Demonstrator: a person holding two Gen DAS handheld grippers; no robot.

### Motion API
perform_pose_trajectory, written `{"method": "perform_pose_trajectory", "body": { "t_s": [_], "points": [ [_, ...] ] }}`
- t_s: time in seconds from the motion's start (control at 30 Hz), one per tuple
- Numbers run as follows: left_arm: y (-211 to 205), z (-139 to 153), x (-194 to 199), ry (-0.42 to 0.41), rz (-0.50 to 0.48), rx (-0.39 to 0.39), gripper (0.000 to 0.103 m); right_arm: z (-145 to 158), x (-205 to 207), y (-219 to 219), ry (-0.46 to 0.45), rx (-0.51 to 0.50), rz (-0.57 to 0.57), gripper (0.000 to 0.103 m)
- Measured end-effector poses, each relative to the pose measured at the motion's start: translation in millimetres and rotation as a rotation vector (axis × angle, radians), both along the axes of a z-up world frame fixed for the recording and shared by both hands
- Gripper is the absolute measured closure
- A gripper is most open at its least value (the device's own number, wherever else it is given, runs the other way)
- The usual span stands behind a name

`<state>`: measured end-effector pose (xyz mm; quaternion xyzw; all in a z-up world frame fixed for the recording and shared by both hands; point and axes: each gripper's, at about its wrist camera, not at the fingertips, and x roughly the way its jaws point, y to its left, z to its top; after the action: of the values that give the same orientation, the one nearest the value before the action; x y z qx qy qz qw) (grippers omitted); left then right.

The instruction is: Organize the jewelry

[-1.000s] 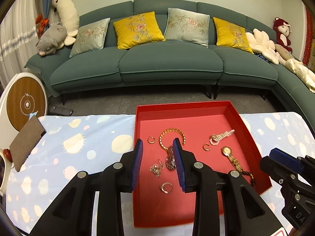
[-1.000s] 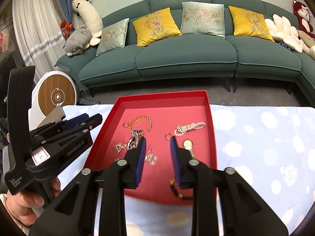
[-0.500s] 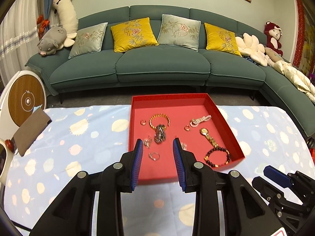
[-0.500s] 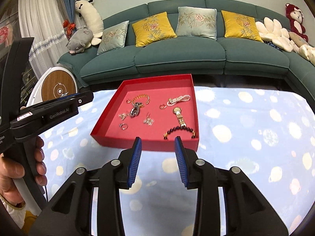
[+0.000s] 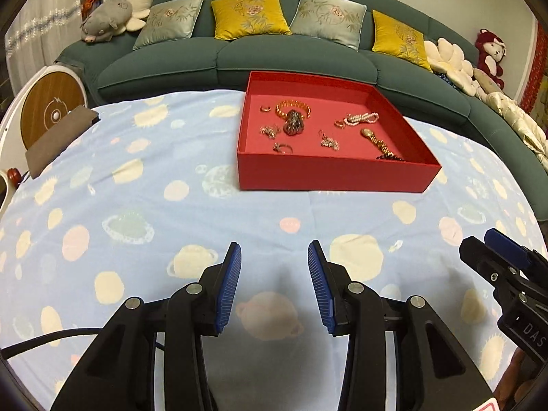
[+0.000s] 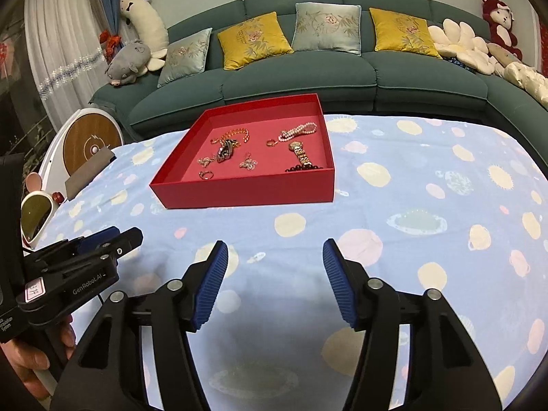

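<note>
Both the left gripper (image 5: 274,287) and right gripper (image 6: 274,282) hung empty over the table (image 6: 428,205), jaws opening, well short of the red tray (image 6: 246,191) holding all the jewelry, so looked like wrap-up, or the next reach needed going forward.
</note>
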<state>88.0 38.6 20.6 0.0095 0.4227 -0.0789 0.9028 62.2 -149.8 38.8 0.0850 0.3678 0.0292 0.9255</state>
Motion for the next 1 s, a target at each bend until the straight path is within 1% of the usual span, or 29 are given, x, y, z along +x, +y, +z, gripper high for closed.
{"method": "perform_pose_trajectory", "body": {
  "t_s": [0.13, 0.33, 0.43, 0.47, 0.53, 0.7, 0.8, 0.87, 0.93, 1.0],
  "points": [
    [0, -7, -1, -0.017, 0.016, 0.033, 0.064, -12, -1, 6, 0.014, -0.026, 0.006, 0.04],
    [-1, -6, 5, -0.018, 0.025, 0.008, 0.064, -12, 4, 7, 0.005, -0.033, -0.006, 0.038],
    [-7, -3, 6, -0.028, 0.018, 0.008, 0.059, -10, 6, 8, -0.004, -0.031, -0.01, 0.037],
    [-9, -3, 6, -0.032, 0.016, 0.009, 0.057, -10, 7, 8, -0.007, -0.037, -0.013, 0.035],
    [-12, -4, 6, -0.034, 0.009, 0.016, 0.057, -12, 6, 8, -0.01, -0.046, -0.018, 0.032],
    [-18, -11, 5, -0.022, 0.001, 0.032, 0.056, -22, 7, 9, 0.012, -0.064, -0.02, 0.032],
    [-23, -8, 2, -0.048, 0.009, 0.062, 0.042, -21, 6, 11, 0.009, -0.083, -0.012, 0.031],
    [-27, -3, 0, -0.072, -0.002, 0.071, 0.037, -17, 4, 11, -0.009, -0.092, -0.014, 0.028],
    [-31, 0, -2, -0.094, -0.004, 0.091, 0.036, -13, 4, 11, -0.021, -0.093, -0.016, 0.028],
    [-32, 1, -1, -0.098, -0.001, 0.092, 0.035, -10, 5, 9, -0.027, -0.087, -0.026, 0.028]
  ]
}}
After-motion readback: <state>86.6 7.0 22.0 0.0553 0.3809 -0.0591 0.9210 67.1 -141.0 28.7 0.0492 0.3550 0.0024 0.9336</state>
